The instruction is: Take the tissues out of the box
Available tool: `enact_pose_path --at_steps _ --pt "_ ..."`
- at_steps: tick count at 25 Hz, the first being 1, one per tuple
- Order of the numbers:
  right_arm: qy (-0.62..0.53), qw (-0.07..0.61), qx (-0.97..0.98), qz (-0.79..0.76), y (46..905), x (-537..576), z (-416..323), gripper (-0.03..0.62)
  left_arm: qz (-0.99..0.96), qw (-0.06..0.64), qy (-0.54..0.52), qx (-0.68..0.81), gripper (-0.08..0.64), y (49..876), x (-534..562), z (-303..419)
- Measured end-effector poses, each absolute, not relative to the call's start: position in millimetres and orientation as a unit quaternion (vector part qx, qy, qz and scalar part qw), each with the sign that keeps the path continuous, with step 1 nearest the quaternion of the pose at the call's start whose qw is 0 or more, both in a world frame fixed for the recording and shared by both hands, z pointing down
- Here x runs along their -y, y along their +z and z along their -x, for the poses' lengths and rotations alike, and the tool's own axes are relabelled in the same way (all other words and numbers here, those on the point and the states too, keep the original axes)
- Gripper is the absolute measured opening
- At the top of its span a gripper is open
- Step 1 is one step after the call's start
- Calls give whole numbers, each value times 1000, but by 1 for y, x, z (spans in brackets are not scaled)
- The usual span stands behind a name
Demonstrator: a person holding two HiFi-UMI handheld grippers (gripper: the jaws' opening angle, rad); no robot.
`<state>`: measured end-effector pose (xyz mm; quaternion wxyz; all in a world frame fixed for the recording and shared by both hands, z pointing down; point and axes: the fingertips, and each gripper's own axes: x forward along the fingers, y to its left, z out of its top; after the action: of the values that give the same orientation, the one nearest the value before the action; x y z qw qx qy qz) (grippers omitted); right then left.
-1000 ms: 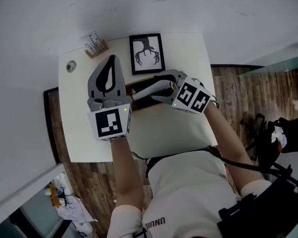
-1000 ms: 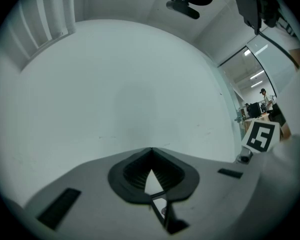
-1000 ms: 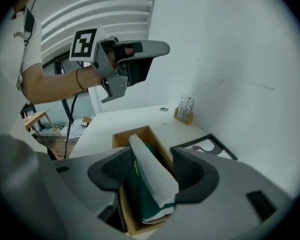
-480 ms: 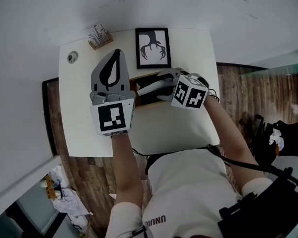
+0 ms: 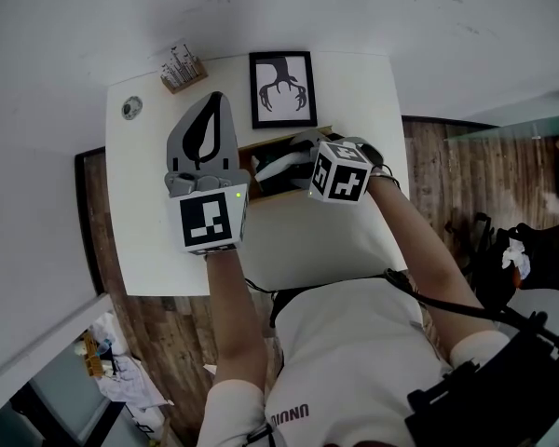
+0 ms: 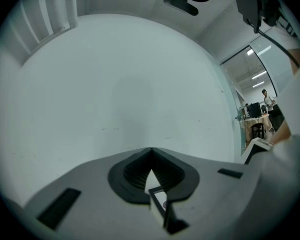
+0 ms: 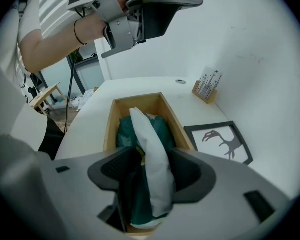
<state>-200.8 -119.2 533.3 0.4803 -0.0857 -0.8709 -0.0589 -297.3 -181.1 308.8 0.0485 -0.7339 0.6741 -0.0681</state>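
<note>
A wooden box stands on the white table, and a dark green tissue pack lies inside it. A white tissue runs along the top of the pack and passes between the jaws of my right gripper, which press on it from both sides. In the head view the right gripper reaches leftward over the box, and most of the box is hidden. My left gripper is held up left of the box, shut and empty. It faces a bare wall in the left gripper view.
A framed black-and-white picture lies behind the box. A small wooden holder sits at the table's back left corner, with a small round object near it. Wooden floor surrounds the table; the person's torso is at its near edge.
My right gripper has moved left, farther over the box, and its jaws have narrowed onto the white tissue. The left gripper has barely moved.
</note>
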Motion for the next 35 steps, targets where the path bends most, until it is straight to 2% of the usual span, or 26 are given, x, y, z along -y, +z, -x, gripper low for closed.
enact_pose_path --at_steps 3,10,13,35 --pt "-50 482 870 89 535 118 199 252 733 48 -67 -675 12 309 181 297" --pt "-39 488 867 93 531 118 198 140 727 49 -63 -681 12 306 180 298" --pt "-44 489 866 97 527 118 198 112 725 50 -61 -684 12 304 179 300" --pt "-48 390 918 51 460 120 199 89 715 57 -61 -694 12 296 168 304"
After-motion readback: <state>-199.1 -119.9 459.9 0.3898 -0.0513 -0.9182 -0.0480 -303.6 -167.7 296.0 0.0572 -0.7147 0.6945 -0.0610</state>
